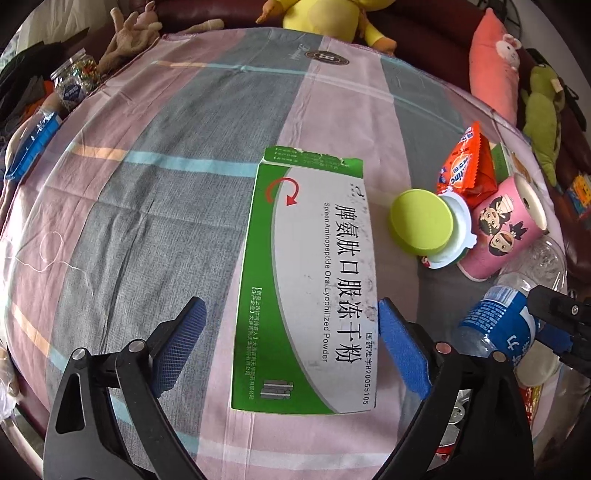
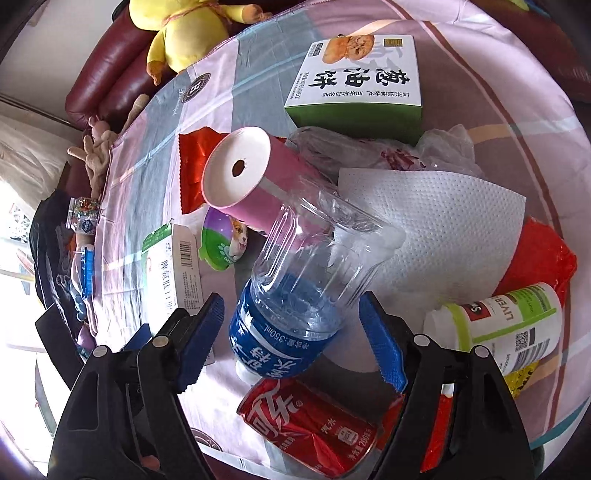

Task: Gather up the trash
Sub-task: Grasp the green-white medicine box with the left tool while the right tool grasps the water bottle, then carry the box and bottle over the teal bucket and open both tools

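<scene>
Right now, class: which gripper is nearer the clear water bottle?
Right. The right gripper straddles the water bottle, jaws open; the left gripper is beside it, over the green medicine box.

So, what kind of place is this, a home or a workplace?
Most likely a home living room. A striped cloth covers the surface, with a dark red leather sofa behind it, and plush toys such as the yellow one sit there. Household trash like the water bottle lies on the cloth.

This is a home, likely a living room: a dark red leather sofa [image 2: 107,70] sits behind a table draped in a pink and grey striped cloth [image 1: 155,206], with a yellow plush toy [image 1: 325,18], a pink bunny cushion [image 1: 496,62] and a green stuffed animal [image 1: 543,110] lying about.
</scene>
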Demonstrator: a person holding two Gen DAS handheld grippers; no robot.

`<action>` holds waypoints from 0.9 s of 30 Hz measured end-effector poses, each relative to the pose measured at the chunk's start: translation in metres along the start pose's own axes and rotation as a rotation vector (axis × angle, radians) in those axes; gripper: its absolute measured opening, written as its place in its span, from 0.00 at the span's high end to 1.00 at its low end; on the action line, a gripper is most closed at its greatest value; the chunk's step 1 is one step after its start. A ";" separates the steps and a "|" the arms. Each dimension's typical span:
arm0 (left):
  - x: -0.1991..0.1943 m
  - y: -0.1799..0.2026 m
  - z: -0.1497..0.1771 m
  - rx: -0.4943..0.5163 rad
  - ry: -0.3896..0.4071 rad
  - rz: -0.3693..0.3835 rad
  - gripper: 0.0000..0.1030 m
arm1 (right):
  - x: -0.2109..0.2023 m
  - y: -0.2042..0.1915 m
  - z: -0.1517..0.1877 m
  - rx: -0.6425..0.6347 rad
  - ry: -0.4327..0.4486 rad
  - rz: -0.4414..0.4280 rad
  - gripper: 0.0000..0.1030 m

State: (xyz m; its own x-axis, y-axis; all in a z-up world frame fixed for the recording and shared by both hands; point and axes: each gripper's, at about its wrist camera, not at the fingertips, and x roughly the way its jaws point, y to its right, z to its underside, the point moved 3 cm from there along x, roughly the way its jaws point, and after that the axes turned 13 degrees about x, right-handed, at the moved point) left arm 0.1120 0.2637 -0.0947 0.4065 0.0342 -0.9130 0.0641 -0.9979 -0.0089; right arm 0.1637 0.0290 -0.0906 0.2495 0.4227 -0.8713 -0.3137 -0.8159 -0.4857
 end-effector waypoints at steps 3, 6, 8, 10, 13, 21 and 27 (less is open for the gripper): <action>0.011 -0.003 0.001 -0.021 -0.031 0.017 0.10 | 0.009 0.001 -0.003 0.002 0.006 0.009 0.29; 0.011 0.000 0.001 -0.013 -0.008 -0.006 0.16 | 0.011 -0.003 -0.003 -0.035 0.020 0.006 0.32; 0.007 0.003 0.000 0.004 0.003 -0.023 0.28 | 0.013 -0.004 -0.003 -0.050 0.006 -0.014 0.33; 0.001 0.005 0.000 0.010 0.023 -0.031 0.29 | 0.011 -0.004 -0.002 -0.056 -0.004 -0.038 0.33; -0.012 0.004 0.000 0.007 0.052 -0.048 0.29 | 0.002 -0.005 0.000 -0.066 -0.021 -0.079 0.38; -0.063 0.025 -0.007 0.043 0.148 -0.026 0.29 | -0.044 -0.010 0.000 -0.129 0.030 -0.165 0.39; -0.102 0.071 -0.019 0.125 0.231 0.018 0.29 | -0.104 0.011 -0.013 -0.153 0.154 -0.198 0.39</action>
State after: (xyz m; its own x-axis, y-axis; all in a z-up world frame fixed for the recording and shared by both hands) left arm 0.0928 0.1901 0.0058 0.6044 0.0137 -0.7965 -0.0523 -0.9970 -0.0569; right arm 0.1458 -0.0292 -0.0044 0.4321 0.5241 -0.7339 -0.1060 -0.7787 -0.6184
